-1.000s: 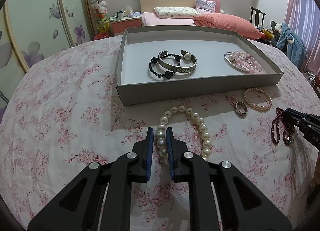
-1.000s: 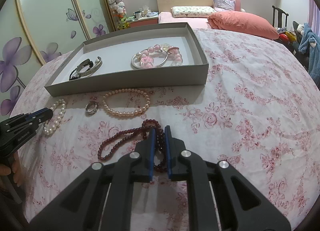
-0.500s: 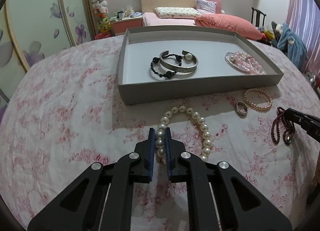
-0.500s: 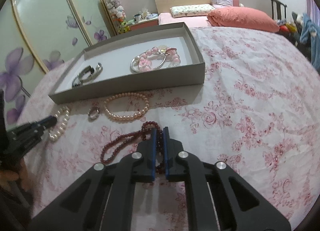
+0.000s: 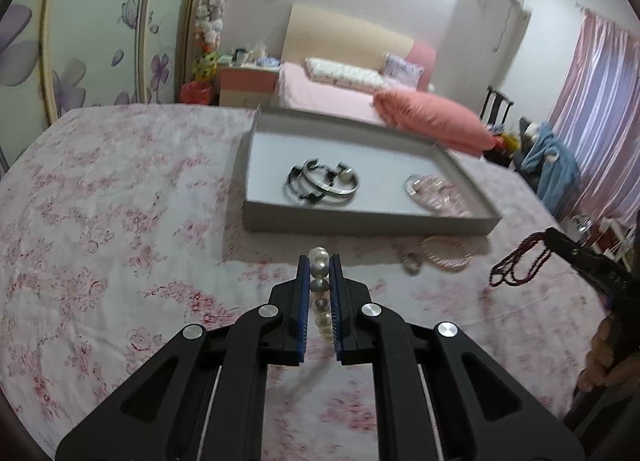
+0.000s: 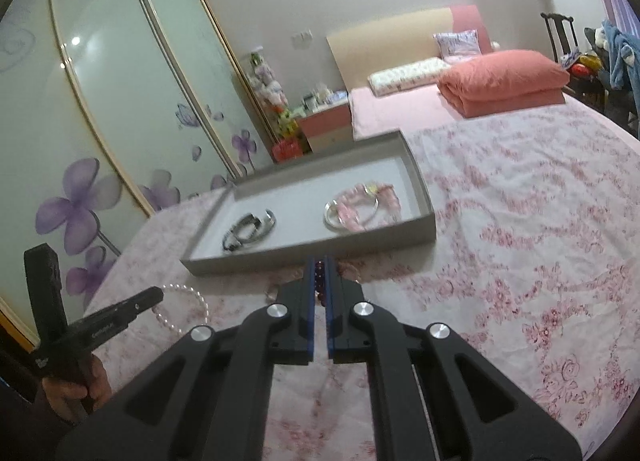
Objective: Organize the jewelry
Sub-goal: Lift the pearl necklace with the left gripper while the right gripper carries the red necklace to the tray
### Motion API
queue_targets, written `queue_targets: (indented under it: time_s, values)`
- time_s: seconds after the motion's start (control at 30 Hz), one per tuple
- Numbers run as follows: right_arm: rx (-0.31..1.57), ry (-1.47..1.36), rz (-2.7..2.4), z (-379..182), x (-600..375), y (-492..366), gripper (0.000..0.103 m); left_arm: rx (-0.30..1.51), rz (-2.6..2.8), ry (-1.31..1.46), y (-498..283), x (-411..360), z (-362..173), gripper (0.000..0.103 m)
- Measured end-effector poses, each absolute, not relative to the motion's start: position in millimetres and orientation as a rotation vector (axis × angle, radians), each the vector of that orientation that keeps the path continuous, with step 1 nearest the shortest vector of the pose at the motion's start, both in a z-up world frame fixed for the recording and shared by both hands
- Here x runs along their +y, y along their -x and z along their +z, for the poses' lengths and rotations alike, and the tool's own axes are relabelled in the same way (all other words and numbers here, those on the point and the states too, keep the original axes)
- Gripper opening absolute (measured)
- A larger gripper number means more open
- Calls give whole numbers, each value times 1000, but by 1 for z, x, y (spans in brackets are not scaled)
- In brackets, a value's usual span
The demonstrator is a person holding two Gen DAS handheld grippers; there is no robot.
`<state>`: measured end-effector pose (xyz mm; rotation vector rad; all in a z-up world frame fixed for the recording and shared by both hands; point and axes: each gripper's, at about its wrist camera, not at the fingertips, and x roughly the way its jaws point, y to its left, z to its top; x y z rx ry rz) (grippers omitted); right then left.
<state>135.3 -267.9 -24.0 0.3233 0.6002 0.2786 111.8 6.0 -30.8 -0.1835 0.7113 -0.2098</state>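
Note:
My left gripper [image 5: 319,261] is shut on a white pearl bracelet [image 5: 319,267] and holds it up off the floral cloth; the bracelet hangs from it in the right wrist view [image 6: 188,307]. My right gripper [image 6: 319,261] is shut on a dark red bead necklace [image 6: 319,275], which dangles in the air in the left wrist view [image 5: 520,261]. The grey tray [image 5: 360,221] lies ahead, holding black and silver bangles [image 5: 324,183] and a pink bead bracelet with a silver bangle [image 5: 434,191].
A pink pearl bracelet [image 5: 444,253] and a silver ring [image 5: 412,263] lie on the cloth in front of the tray. A bed with a salmon quilt [image 6: 504,81] is behind. Sliding wardrobe doors [image 6: 100,121] stand on the left.
Both grippers have risen from the cloth, lifting the pearl bracelet and the red necklace with them. The views now tilt up toward the tray and room.

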Motion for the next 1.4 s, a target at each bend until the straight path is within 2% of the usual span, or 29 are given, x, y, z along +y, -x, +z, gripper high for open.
queue_targets:
  time_s: [0.67,1.4]
  values:
    - [345,-237,217,22,-247,-113,5,468,-196,105,-84,-22,20,10]
    - [173,-67,146,52,-212,-131,5,372,-144,-13,-108,-52,41,10]
